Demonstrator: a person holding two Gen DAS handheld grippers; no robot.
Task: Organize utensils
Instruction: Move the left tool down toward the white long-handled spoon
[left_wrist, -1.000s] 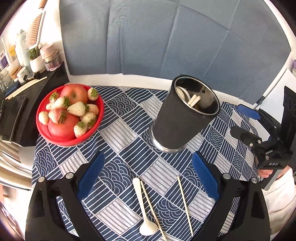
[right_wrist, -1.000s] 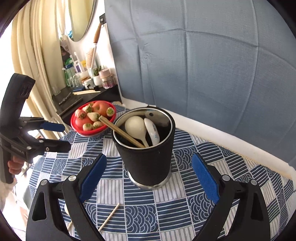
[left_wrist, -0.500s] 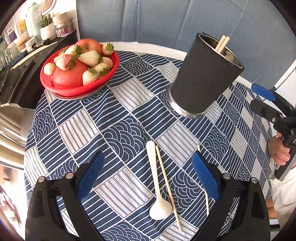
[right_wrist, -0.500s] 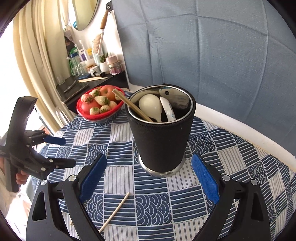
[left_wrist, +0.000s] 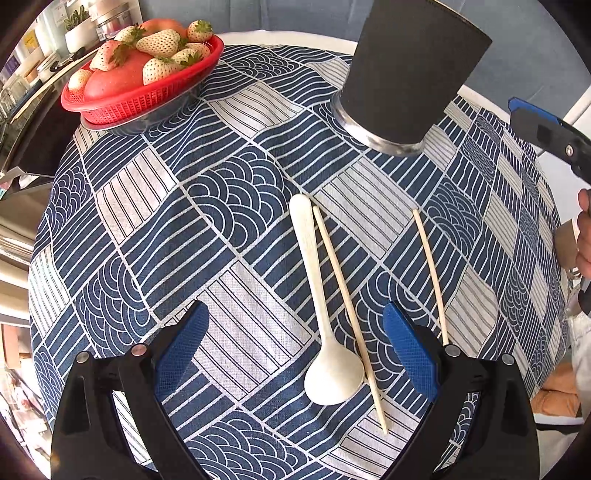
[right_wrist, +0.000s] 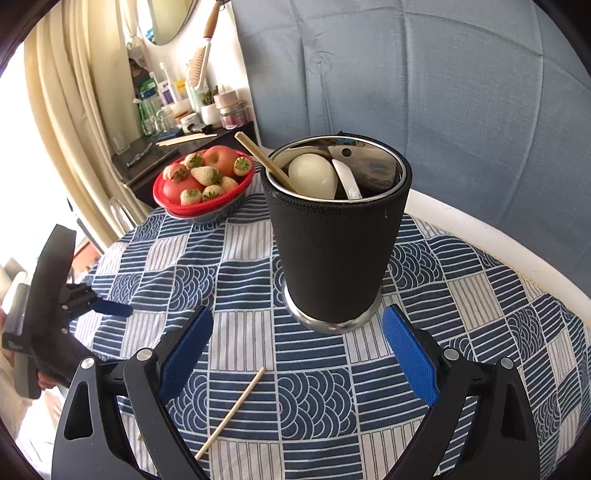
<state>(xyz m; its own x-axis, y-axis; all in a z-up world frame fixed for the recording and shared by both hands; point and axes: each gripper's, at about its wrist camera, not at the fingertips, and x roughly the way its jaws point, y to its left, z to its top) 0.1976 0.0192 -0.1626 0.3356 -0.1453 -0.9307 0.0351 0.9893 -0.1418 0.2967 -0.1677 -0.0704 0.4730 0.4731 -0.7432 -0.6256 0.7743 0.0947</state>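
Observation:
A cream spoon (left_wrist: 320, 306) lies on the blue patterned tablecloth (left_wrist: 229, 199), bowl toward me, with one wooden chopstick (left_wrist: 349, 314) touching its right side and a second chopstick (left_wrist: 430, 275) farther right. My left gripper (left_wrist: 295, 350) hangs open low over the spoon's bowl, holding nothing. The black utensil cup (right_wrist: 334, 236) stands upright; inside it are white spoons (right_wrist: 314, 175) and a chopstick (right_wrist: 266, 162). My right gripper (right_wrist: 297, 349) is open in front of the cup's base, empty. One chopstick (right_wrist: 231, 411) lies near its left finger.
A red basket of strawberries and apples (left_wrist: 144, 70) sits at the table's far left. A dark side shelf with jars and bottles (right_wrist: 184, 110) stands beyond it. The table's white rim (right_wrist: 517, 251) curves against a blue fabric backdrop. A hand (left_wrist: 583, 236) holds the right gripper's handle.
My left gripper has dropped lower and closer to the spoon and chopsticks. My right gripper has come down toward the cup's base. Both stay open.

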